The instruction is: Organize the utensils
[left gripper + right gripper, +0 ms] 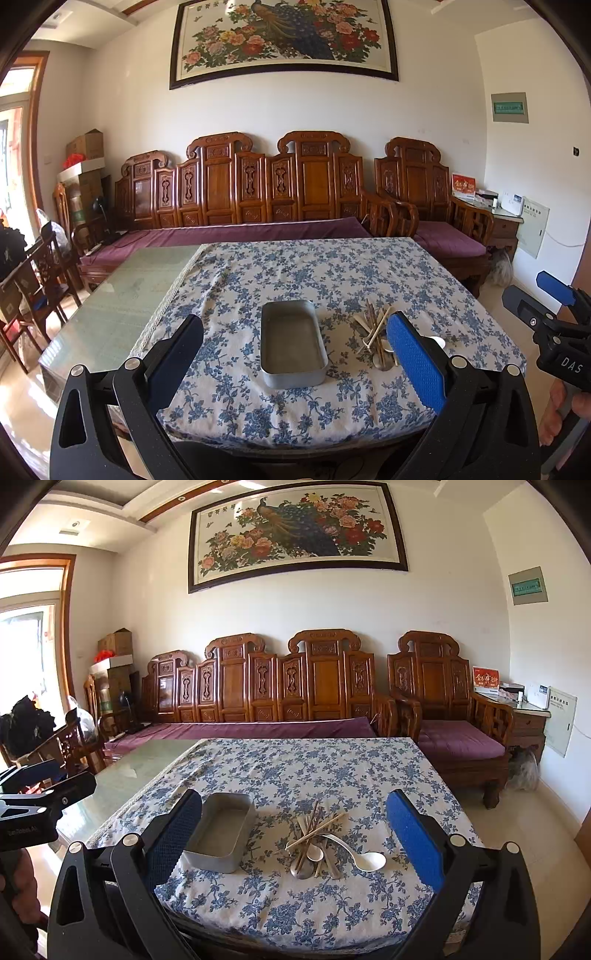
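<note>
An empty grey metal tray (293,345) (221,834) rests on the blue-flowered tablecloth (314,273) (314,771) near the table's front edge. To its right lies a heap of utensils (375,334) (319,840): wooden chopsticks, metal spoons and a white ceramic spoon (369,860). My left gripper (295,354) hovers open in front of the tray, nothing between its fingers. My right gripper (293,834) hovers open before the heap, short of the table edge. In the left wrist view the right gripper (554,317) shows at the far right, held by a hand.
The cloth covers only the right part of the table; bare glass tabletop (122,295) (147,764) lies to the left. A carved wooden sofa (258,192) with purple cushions stands behind the table, wooden chairs (40,280) at the left.
</note>
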A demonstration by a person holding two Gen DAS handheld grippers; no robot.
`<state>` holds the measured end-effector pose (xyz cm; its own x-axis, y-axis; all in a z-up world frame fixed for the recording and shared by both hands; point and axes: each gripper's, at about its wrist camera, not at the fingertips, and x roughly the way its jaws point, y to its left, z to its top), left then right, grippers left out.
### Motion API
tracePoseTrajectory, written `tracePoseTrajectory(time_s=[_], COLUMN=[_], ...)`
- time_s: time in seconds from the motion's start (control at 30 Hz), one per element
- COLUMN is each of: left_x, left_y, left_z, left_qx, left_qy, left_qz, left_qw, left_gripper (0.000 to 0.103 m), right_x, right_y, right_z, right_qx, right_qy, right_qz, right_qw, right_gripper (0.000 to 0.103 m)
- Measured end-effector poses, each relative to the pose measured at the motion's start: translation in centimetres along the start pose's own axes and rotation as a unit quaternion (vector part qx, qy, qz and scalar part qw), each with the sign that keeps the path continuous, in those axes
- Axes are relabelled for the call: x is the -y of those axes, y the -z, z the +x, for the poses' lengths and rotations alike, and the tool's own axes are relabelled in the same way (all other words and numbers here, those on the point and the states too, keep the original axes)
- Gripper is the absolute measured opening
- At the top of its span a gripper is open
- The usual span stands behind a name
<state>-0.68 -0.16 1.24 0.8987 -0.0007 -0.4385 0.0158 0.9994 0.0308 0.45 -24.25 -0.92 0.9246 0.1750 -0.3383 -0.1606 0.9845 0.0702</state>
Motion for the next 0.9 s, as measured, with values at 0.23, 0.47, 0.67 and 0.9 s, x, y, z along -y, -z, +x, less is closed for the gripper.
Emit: tracePoseTrajectory(time_s=[0.23, 0.47, 0.67, 0.9], left_x=[-0.01, -0.06, -0.12, -0.12], left_y=[0.11, 0.06, -0.12, -0.09], left_z=[-0.08, -0.17, -0.40, -0.45], left_qx=[0.001, 0.002, 0.002, 0.003], left_qy=[0.000, 0.001, 0.001, 0.001], left_qz=[-0.001, 0.000, -0.001, -0.001], left_qw=[1.0000, 1.0000, 1.0000, 1.0000], left_gripper=[0.096, 0.096, 0.096, 0.096], right_x=[-0.13, -0.10, -0.04, -0.06], right_y=[-0.06, -0.09, -0.03, -0.08], right_z=[-0.02, -0.06, -0.07, -0.11], right_qx=[0.001, 0.001, 0.002, 0.002], right_qy=[0.000, 0.000, 0.000, 0.000], right_qz=[0.000, 0.000, 0.001, 0.001], right_qw=[1.000, 1.000, 1.000, 1.000], right_gripper=[0.101, 0.101, 0.101, 0.101])
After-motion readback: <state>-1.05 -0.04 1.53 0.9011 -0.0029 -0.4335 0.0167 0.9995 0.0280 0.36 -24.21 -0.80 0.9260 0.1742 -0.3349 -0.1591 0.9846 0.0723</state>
